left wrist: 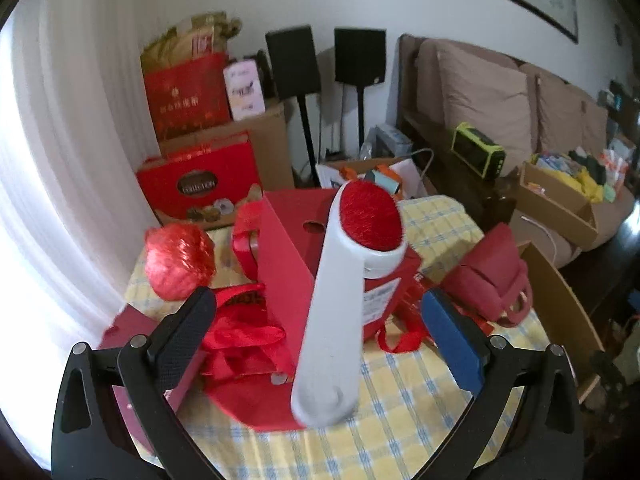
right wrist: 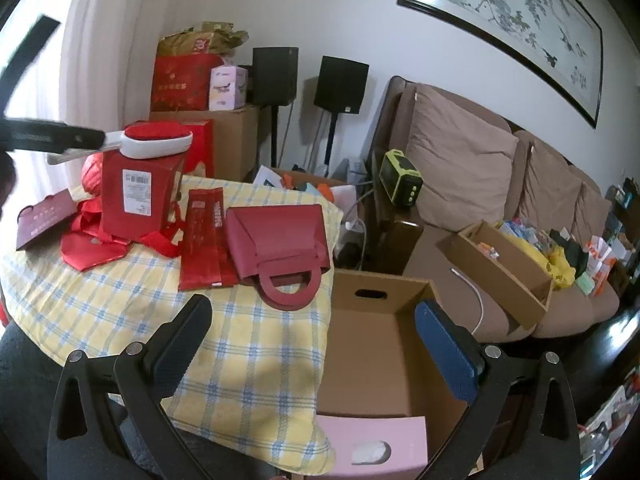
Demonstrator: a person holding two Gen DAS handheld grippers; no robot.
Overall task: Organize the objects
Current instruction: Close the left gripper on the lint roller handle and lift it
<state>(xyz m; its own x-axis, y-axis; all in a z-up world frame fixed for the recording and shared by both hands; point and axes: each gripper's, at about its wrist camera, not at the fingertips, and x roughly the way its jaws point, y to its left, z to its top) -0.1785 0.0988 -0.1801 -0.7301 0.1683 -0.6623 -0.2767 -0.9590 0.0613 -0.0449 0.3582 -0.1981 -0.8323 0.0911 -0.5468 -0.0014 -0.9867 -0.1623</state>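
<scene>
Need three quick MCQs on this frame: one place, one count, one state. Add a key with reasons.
1. The brush head rests on: A) the red box B) a shelf C) the floor.
2. Black speakers by the wall: A) one B) two C) four.
3. The left fingers are: A) shut on the brush B) shut on a cup C) open.

Key:
1 A, the brush's red pad lies atop the box.
2 B, two stand side by side on poles.
3 C, both fingers stand clear of the handle.
</scene>
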